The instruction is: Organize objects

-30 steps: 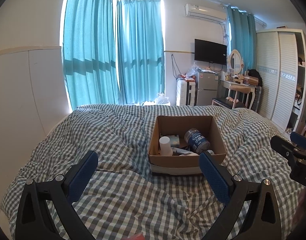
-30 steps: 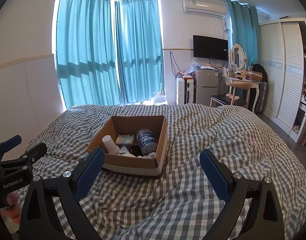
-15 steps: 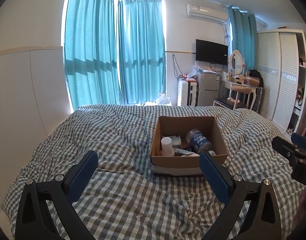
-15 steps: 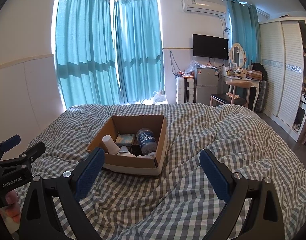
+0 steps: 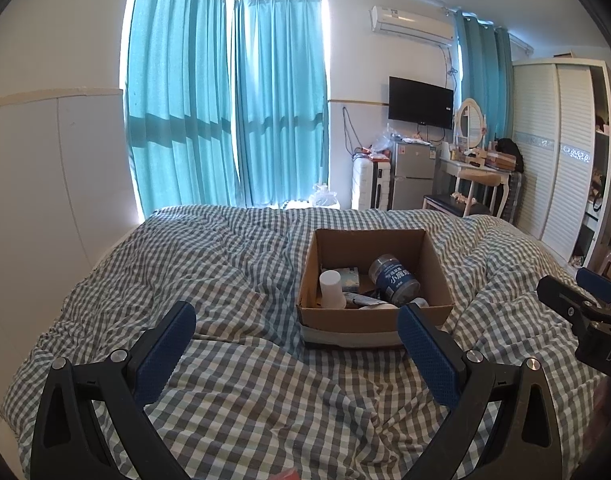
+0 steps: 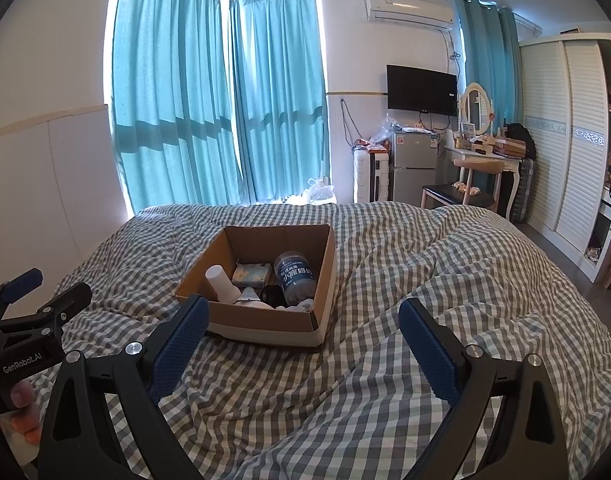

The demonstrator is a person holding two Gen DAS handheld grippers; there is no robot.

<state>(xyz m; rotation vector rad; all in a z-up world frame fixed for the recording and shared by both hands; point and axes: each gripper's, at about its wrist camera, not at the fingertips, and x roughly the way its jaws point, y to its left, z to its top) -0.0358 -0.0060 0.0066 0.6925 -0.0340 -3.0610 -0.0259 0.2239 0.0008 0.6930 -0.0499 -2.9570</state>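
Note:
An open cardboard box sits on the checked bed cover; it also shows in the right wrist view. Inside lie a white cup, a blue-labelled jar, a small tissue pack and other small items. My left gripper is open and empty, hovering above the cover just short of the box. My right gripper is open and empty, short of the box's right front corner. Each gripper shows at the edge of the other's view.
The checked bed cover is rumpled, with a raised fold at the right. A white wall panel borders the bed's left side. Teal curtains, a fridge, a dressing table and a wardrobe stand beyond the bed.
Both views have shifted very slightly; the box sits a touch lower and nearer in the left wrist view. Both grippers stay open and empty.

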